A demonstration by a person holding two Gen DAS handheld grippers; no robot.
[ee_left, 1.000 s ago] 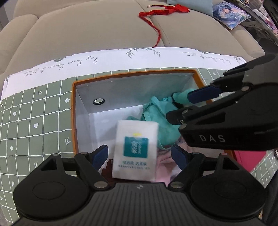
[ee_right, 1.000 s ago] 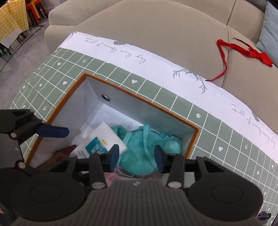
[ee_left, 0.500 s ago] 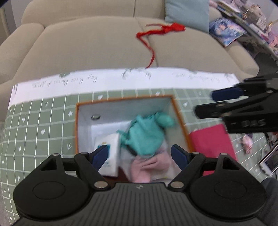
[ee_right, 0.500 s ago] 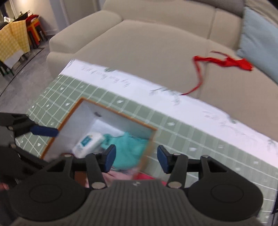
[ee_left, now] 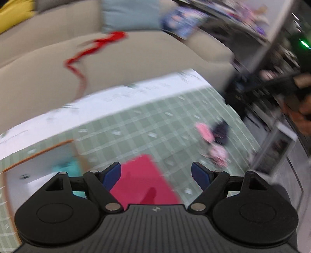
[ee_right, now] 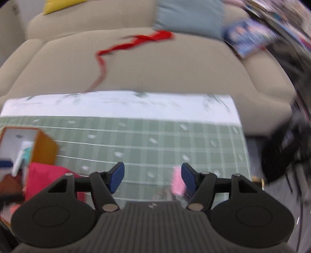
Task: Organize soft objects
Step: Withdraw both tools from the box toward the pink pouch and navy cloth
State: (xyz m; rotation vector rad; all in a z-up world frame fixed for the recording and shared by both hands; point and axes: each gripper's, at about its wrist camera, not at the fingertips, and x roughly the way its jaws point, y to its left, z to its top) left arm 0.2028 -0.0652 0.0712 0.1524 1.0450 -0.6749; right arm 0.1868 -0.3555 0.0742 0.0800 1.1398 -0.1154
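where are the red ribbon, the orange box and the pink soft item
red ribbon (ee_right: 136, 41), right wrist view, middle of strand
orange box (ee_right: 43, 148), right wrist view, outer side wall
pink soft item (ee_left: 204, 132), left wrist view, upper pink part

One orange-rimmed box (ee_left: 38, 153) stands on one green checked cloth (ee_left: 155, 124) covering the bench. One magenta cloth piece (ee_left: 141, 181) lies beside the box. One blurred cluster of pink and dark soft items (ee_left: 213, 140) lies further right; their number cannot be told. One teal item (ee_left: 66, 165) shows inside the box. One red ribbon (ee_right: 132, 44), one light blue cushion (ee_right: 188, 15) and one yellow cushion (ee_right: 58, 4) rest on one beige sofa (ee_right: 155, 64). Two tools appear, left (ee_left: 156, 173) and right (ee_right: 152, 173), each with two blue-padded fingers.
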